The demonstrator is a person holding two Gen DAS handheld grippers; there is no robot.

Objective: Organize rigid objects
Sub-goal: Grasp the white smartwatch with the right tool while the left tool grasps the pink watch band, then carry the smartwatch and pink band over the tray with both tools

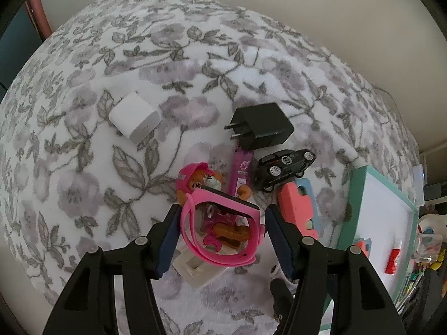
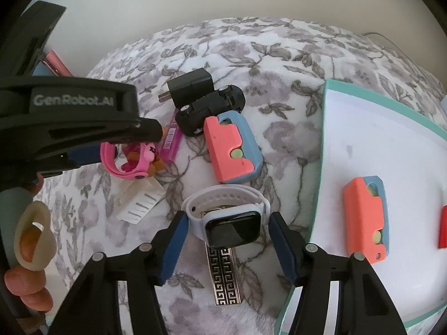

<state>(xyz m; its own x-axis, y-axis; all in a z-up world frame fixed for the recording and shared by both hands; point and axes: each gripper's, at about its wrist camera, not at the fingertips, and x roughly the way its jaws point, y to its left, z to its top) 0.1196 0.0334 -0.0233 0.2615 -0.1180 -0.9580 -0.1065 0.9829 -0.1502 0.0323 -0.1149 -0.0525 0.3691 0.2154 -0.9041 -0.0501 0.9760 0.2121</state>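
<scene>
Blanket [image 1: 83, 181], floral grey on white, covers the whole work surface. Landmark for all places: the teal-rimmed white tray [image 2: 324, 150] at the right edge of the clutter.

Tray already holds one coral-and-blue block [image 2: 363, 217] and a red piece [image 2: 442, 230] further in. A second coral-and-blue block [image 2: 232, 148] lies on the blanket just outside the tray's near rim. Beyond that, further from the tray: black toy car [image 1: 285, 166], black charger [image 1: 262, 129], magenta stick [image 1: 241, 169], and well apart, a white charger [image 1: 135, 120].

White watch [image 2: 229, 217] – nearest to the tray of the two watches, near its rim, resting over a patterned metal strip [image 2: 225, 273]. Face tilted up; strap loop runs left-right, across the gap of the right gripper [image 2: 225, 241]. Pads stand either side of the case, small gaps visible – apart, not yet pressing.

Pink watch [image 1: 220, 226] – further from the tray, looped over a toy pup figure [image 1: 201, 181] and a pale plastic clip [image 1: 195, 270]. It sits between the fingers of the left gripper [image 1: 220, 240]; left pad at the strap, right pad with a sliver of space. Judged apart, not clamped.

Judgement: right hand is nearer the tray; its watch should go first.
</scene>
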